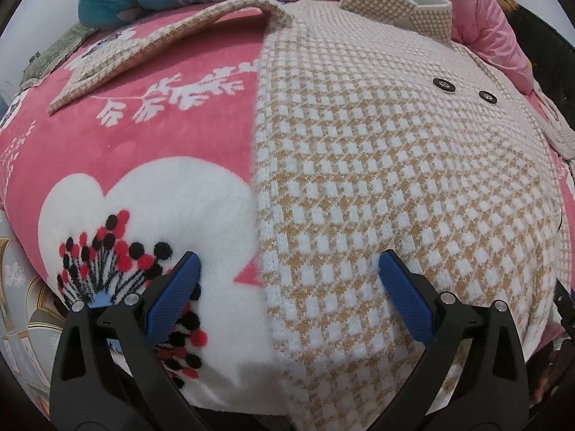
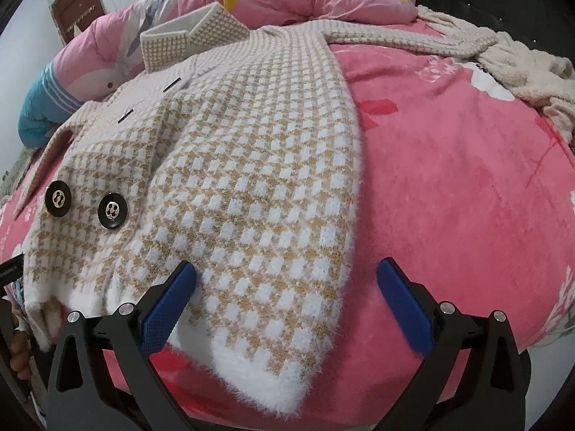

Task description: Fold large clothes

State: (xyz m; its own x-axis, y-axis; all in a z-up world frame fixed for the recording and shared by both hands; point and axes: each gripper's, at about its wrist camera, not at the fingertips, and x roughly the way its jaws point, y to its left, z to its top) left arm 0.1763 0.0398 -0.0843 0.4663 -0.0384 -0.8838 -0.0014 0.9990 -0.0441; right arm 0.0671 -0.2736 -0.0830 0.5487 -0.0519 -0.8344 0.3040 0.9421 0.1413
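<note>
Even soft indoor light, faint shadows, sharp centre, strong fisheye bulge, dark corners

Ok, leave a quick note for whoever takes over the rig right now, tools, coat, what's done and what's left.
Left tool: open, empty, at the near hem, straddling the coat's left edge.
Right tool: open, empty, over the near right hem corner.
Houndstooth coat: spread front-up on the pink blanket, collar at the far end, both sleeves out sideways, two black buttons showing.
Done: coat laid out. No fold is visible.
Left: probably bring the sleeves in, then fold the body.
</note>
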